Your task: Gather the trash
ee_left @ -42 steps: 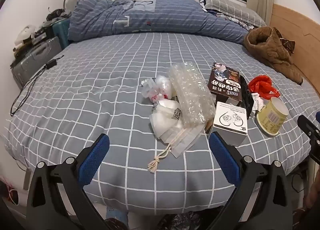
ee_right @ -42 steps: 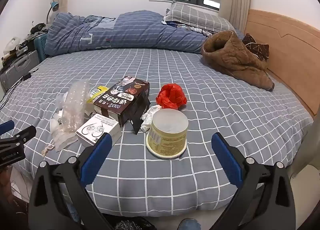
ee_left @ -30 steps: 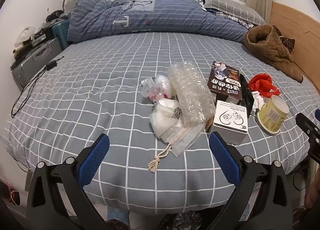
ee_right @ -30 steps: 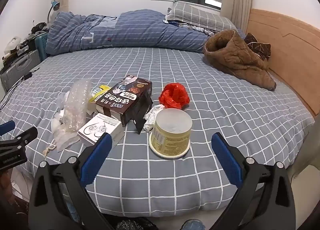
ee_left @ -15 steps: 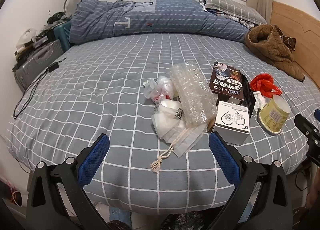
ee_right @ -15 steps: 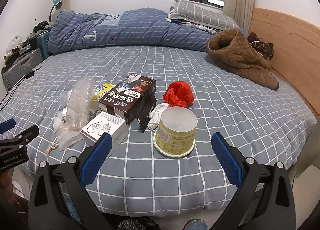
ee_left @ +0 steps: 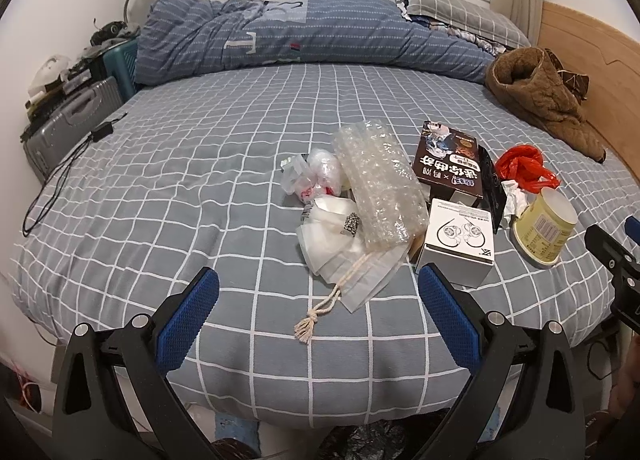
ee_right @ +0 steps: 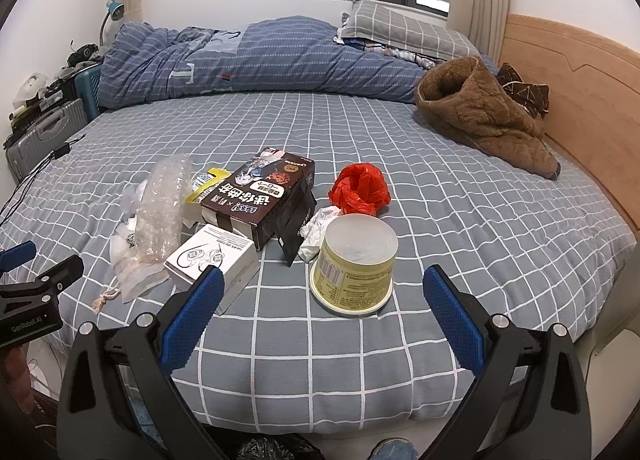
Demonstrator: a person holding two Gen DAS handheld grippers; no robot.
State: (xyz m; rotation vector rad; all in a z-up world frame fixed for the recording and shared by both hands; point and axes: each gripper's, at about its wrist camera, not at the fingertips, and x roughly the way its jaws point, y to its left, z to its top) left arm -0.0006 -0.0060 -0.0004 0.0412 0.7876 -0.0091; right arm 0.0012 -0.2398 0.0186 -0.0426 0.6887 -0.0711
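1. Suitcase and a cable at the bed's left edge; the left half of the bed beside them lies open.
2. Left gripper, fingers wide apart and holding nothing, poised at the near edge of the bed, its gap facing a drawstring pouch whose cord trails toward that edge.
3. Trash cluster at mid-bed: small plastic bags, bubble wrap lying partly over the pouch, a white box touching a dark box behind it.
4. Right of the boxes: crumpled tissue, red bag, and a yellow tub lying on the sheet near the front edge.
5. Right gripper, fingers wide apart and empty, near the bed's front edge with the tub between its fingers in view, not touching.
6. Open sheet to the right of the tub, up to a brown jacket against the wooden headboard.
7. Folded blanket and pillow along the far edge.
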